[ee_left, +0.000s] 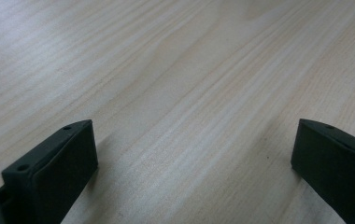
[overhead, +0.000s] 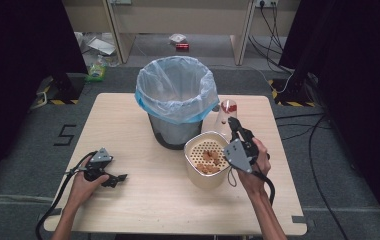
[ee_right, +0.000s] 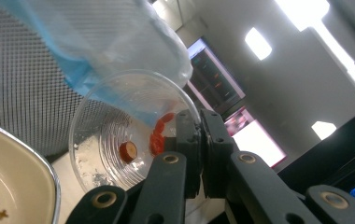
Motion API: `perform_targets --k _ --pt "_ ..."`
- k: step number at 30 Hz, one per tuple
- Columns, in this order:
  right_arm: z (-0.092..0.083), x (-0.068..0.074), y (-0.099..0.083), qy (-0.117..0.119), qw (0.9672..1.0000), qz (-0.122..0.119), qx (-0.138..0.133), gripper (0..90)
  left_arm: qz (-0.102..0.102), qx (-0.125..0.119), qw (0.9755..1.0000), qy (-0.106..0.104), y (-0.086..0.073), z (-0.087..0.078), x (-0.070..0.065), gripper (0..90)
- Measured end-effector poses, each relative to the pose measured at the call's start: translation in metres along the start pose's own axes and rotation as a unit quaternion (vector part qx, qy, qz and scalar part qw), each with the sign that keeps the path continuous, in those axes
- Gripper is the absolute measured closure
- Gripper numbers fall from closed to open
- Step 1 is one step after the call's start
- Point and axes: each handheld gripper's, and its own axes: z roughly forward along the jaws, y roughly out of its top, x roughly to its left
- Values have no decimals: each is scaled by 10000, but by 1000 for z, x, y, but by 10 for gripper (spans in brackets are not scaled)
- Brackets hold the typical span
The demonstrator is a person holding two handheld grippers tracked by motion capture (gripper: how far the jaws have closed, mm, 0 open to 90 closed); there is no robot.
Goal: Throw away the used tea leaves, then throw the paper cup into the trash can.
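The right gripper (overhead: 234, 126) is clenched on the rim of a clear plastic cup (overhead: 226, 114), tilted near the table's (overhead: 143, 200) far right edge beside the bin (overhead: 176, 100). Next likely: tipping it. The left gripper (overhead: 113, 179) rests released near the front left.

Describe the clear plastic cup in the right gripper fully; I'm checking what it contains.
The clear plastic cup is thin, see-through and ribbed near its base, tilted on its side, mouth toward the camera. The right gripper pinches its rim. Red bits and a round slice sit inside. In the high view it hangs beside the lined mesh bin.
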Motion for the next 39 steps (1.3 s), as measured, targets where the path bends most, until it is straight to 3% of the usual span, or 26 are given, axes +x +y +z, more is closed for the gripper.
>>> perform_targets --k 2,5,7,9,19,29,33,37,39 --pt "5 -11 -2 220 9981 547 162 879 -1 0 10000 -1 0 0 0 0" --pt "11 -19 -5 348 9941 991 263 878 -1 2 10000 -1 0 0 0 0" --pt "12 -22 -6 365 9929 1092 297 878 1 3 10000 0 0 0 0 0" --pt "16 -28 -8 421 9896 1337 320 878 0 3 10000 -2 0 0 0 0" --pt "25 -51 8 368 9872 1528 263 878 1 5 10000 -1 0 0 0 0" --pt "43 -87 43 235 9850 1708 25 877 -3 3 10000 -1 0 0 0 0" --pt "56 -101 69 410 9817 1856 -139 877 3 9 10000 -1 0 0 0 0" --pt "67 -103 81 545 9793 1941 -194 877 2 9 10000 -1 0 0 0 0" --pt "79 -100 92 730 9766 2015 -194 876 3 9 10000 -1 0 0 0 0"
